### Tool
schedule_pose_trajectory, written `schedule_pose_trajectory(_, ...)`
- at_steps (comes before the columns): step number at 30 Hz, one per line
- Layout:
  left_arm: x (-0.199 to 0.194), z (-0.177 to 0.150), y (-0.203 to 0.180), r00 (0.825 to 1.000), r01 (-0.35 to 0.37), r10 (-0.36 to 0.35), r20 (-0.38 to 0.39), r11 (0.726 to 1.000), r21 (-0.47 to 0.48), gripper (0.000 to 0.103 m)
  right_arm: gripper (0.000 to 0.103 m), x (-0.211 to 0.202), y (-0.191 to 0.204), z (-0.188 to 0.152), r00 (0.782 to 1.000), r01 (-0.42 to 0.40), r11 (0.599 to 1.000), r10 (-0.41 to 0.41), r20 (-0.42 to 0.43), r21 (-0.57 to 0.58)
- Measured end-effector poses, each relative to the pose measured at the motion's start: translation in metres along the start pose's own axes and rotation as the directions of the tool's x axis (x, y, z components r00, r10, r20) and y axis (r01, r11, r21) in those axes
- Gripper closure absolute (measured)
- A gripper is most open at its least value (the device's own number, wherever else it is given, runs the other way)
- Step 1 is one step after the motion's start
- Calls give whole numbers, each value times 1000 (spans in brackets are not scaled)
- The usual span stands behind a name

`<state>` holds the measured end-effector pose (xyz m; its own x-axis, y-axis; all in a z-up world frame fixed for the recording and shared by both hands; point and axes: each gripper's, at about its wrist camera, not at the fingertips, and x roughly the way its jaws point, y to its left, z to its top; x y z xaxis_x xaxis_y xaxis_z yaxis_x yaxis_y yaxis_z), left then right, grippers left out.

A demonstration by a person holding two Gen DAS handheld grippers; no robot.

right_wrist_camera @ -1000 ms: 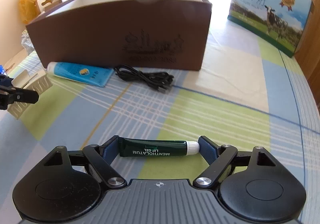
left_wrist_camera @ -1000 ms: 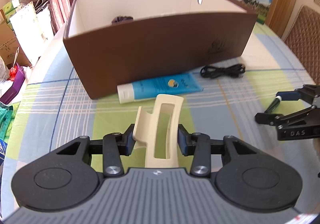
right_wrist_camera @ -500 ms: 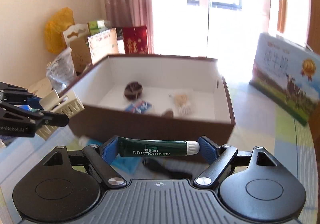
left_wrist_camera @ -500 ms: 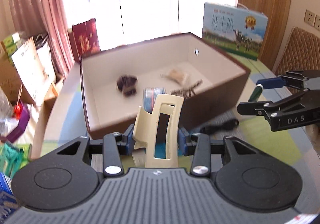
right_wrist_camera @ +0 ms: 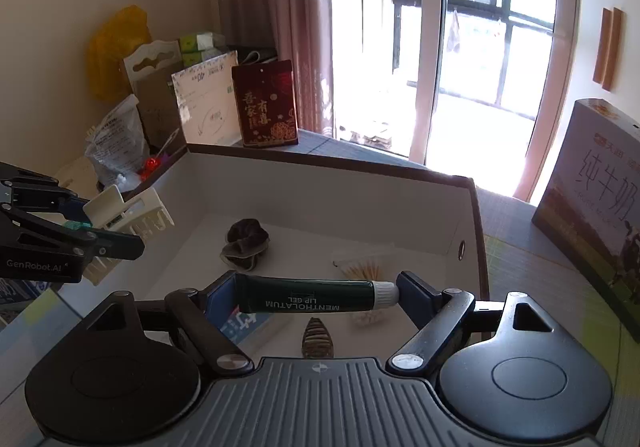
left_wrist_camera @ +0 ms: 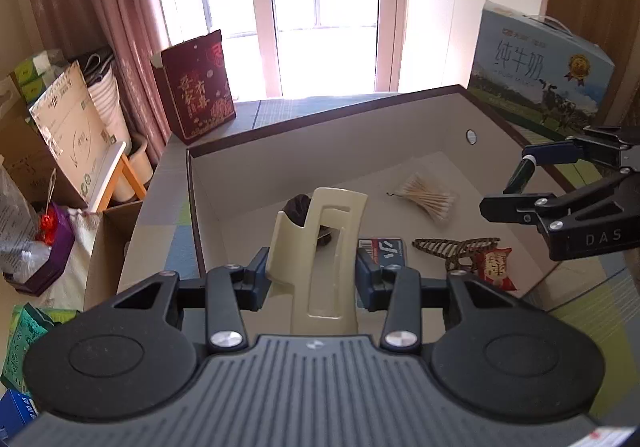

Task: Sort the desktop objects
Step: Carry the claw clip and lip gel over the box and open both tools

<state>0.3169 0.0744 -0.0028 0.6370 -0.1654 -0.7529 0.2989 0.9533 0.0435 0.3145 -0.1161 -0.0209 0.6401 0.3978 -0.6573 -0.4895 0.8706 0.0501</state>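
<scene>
My left gripper (left_wrist_camera: 314, 275) is shut on a cream hair claw clip (left_wrist_camera: 320, 247), held upright over the near left part of the brown box (left_wrist_camera: 320, 111). My right gripper (right_wrist_camera: 308, 293) is shut on a dark green lip gel tube (right_wrist_camera: 304, 295), gripped end to end and lying crosswise above the box's near side. In the left wrist view the right gripper (left_wrist_camera: 524, 183) hangs over the box's right wall with the tube (left_wrist_camera: 520, 177). The right wrist view shows the left gripper (right_wrist_camera: 100, 227) with the clip (right_wrist_camera: 136, 215) at the left wall.
Inside the box lie a dark scrunchie (right_wrist_camera: 246, 243), cotton swabs (left_wrist_camera: 426, 199), a striped hair clip (left_wrist_camera: 452, 247), a red packet (left_wrist_camera: 496, 263) and a blue-white pack (left_wrist_camera: 382, 249). A milk carton (left_wrist_camera: 540, 75) stands right of it, a red gift box (left_wrist_camera: 198, 85) behind. Clutter fills the room's left.
Both grippers have risen from the tablecloth and moved forward over the box, each keeping its object. The box's inside now shows; the blue tube and black cable have left view.
</scene>
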Motion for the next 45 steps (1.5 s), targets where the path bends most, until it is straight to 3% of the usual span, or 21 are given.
schedule_pose_trajectory(5, 37, 14, 8, 997, 3, -4, -83, 1000, -22, 66, 22, 42, -9, 19, 994, 20, 1000, -22, -110, -13)
schedule_pose_trajectory(14, 97, 13, 7, 975, -38, 43, -217, 999, 29, 66, 22, 84, -10, 32, 979, 25, 992, -49, -200, -121)
schedule_pose_trajectory(26, 120, 12, 17, 965, -27, 28, -260, 1000, 9, 64, 22, 111, -16, 27, 961, -11, 988, -33, -273, -157)
schedule_pose_trajectory(32, 116, 13, 18, 968, -20, 22, -250, 1000, 13, 52, 21, 113, -17, 28, 967, 2, 989, -39, -251, -145)
schedule_pose_trajectory(36, 107, 14, 16, 974, -9, 13, -225, 1000, 19, 41, 3, 106, -21, 32, 977, 9, 994, -32, -210, -111)
schedule_pose_trajectory(41, 89, 13, 12, 981, -5, 9, -194, 1000, 22, 38, 3, 84, -26, 35, 987, 2, 997, -14, -159, -74)
schedule_pose_trajectory(45, 66, 9, 6, 987, -12, 14, -159, 1000, 16, 26, 3, 50, -28, 30, 994, -20, 999, 15, -109, -45)
